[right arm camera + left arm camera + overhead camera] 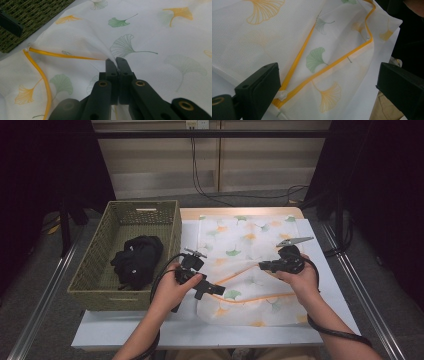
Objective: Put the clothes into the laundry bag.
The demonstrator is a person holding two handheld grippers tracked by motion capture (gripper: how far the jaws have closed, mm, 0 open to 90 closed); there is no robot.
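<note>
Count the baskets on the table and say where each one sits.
1. The green woven basket sits at the table's left end, beside the leaf-print mesh bag, with a black garment inside. Nothing suggests another is hidden.

We cannot tell what the dark bundle (137,260) in the basket (91,270) is (its folds merge into black). The bag (250,265) runs past every edge in both gripper views, and its near part hides behind the right hand (299,279) in the high view.
</note>
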